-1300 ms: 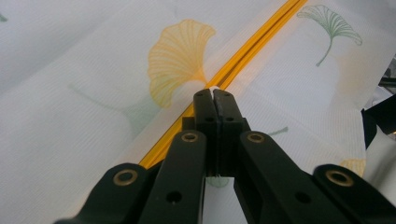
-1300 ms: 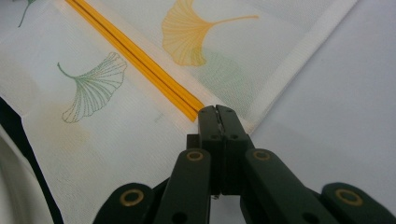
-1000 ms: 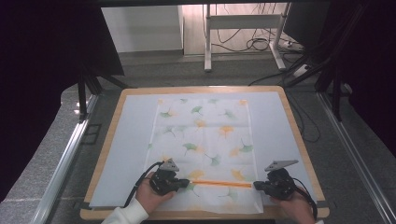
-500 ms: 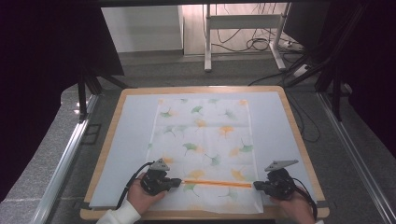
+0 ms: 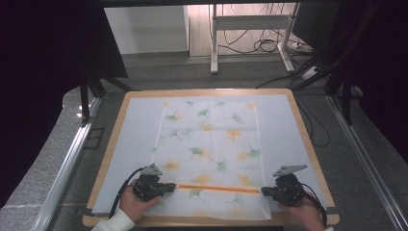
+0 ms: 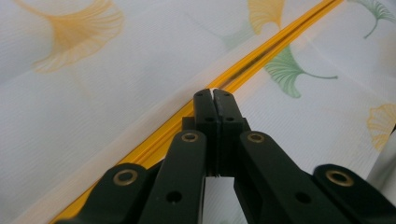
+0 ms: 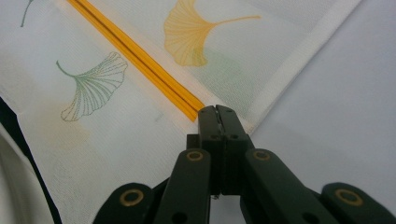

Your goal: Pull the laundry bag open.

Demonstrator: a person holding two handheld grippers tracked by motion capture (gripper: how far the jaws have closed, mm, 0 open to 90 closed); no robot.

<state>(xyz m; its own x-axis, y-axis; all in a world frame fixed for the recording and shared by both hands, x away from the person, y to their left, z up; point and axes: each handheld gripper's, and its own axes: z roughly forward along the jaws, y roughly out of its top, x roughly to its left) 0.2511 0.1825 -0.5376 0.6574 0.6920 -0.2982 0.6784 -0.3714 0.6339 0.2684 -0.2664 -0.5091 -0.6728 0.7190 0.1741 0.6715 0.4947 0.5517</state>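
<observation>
Thin orange zipper strip (image 5: 219, 188) runs straight between the two grippers, along the near part of a white fabric cloth printed with green and yellow ginkgo leaves (image 5: 211, 144). Cloth lies flat on a pale sheet (image 5: 134, 139) covering a wood-edged table board (image 5: 308, 144).

Left gripper (image 5: 169, 186): jaws pressed together, tips right on the left end of the orange strip. In the left gripper view (image 6: 214, 95) the strip passes under the closed tips and continues ahead, up and to the right, with a green leaf print just right of the jaws. Can't tell if fabric is actually pinched between the pads.

Right gripper (image 5: 263, 191): jaws also pressed together, tips at the strip's right end. In the right gripper view (image 7: 216, 111) the strip ends right at the tips and runs away up-left; the cloth's hemmed edge (image 7: 299, 51) goes off up-right, bare pale sheet to the right of the jaws.

Both hands hold their grippers low at the near table edge, well apart, one at each end of the strip.
</observation>
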